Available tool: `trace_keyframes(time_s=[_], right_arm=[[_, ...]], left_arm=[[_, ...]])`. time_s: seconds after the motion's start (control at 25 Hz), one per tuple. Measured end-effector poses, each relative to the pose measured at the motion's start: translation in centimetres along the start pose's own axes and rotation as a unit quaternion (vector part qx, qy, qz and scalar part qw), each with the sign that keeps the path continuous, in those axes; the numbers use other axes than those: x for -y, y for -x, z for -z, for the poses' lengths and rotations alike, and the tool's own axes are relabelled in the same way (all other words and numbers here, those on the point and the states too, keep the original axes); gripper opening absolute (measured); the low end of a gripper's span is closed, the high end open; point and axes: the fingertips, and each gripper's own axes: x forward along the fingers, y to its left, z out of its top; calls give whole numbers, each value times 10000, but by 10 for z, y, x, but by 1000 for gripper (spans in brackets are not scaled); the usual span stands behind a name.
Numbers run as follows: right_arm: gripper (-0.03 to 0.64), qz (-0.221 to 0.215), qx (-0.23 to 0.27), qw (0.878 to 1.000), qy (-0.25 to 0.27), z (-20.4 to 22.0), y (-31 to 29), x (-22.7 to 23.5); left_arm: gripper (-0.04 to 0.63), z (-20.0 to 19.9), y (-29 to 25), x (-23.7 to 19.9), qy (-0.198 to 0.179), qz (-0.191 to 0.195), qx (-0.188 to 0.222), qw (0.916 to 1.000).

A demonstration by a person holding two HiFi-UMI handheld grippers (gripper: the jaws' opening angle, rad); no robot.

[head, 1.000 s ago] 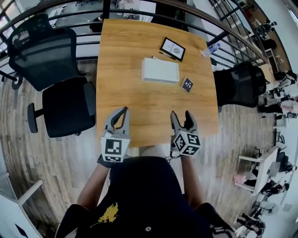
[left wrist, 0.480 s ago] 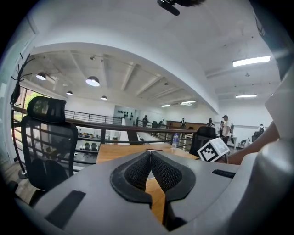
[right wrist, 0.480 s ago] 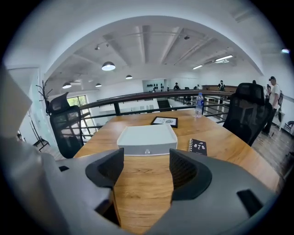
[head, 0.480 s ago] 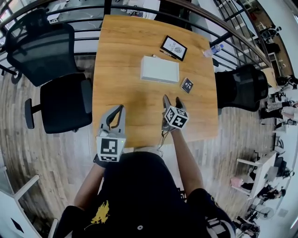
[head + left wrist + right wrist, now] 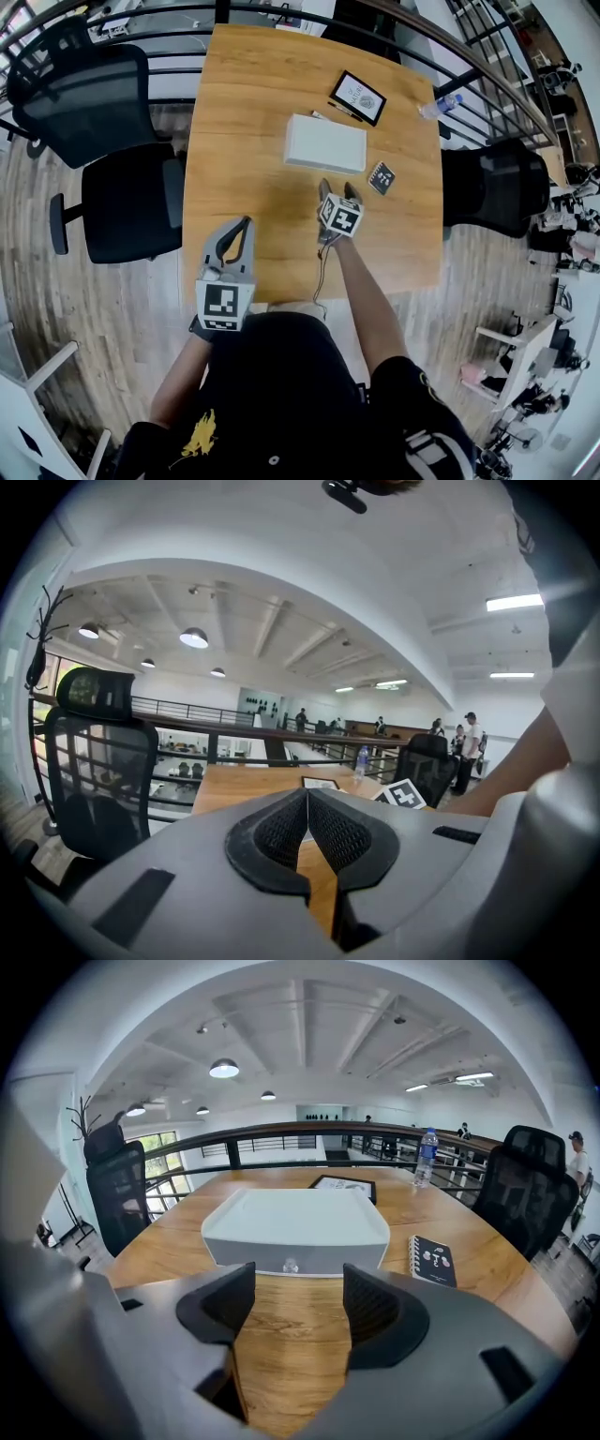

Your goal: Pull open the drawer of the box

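Note:
A flat white box lies on the wooden table, its drawer front and small knob facing me. The drawer is closed. In the right gripper view the box sits just beyond the jaws. My right gripper hovers over the table a short way in front of the box, apart from it. Its jaws stand wide, closing slightly, with nothing between them. My left gripper is held back at the table's near left edge, fingers meeting at the tips, empty.
A framed picture lies behind the box and a small black notebook to its right. A water bottle lies at the far right edge. Black office chairs flank the table; a railing runs behind.
My right gripper has moved forward from the table's near edge to just in front of the box. The left gripper has stayed about where it was.

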Motion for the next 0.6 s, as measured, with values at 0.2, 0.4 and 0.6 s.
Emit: trace_keyframes(time_s=[0.2,0.4,0.6], right_arm=[[254,-61,-186,9996,187,5,-37,-7],[218,50,-403,9989,221,12,-56,-6],[170,112,-475,9985,262,14,-66,-10]], left_arm=[[18,7,-10,-2,20,-63,-148,9999],[18,12,-17,-1,41,-88,-237,9997],[18,17,-19,-3,58,-112,-320,9994]])
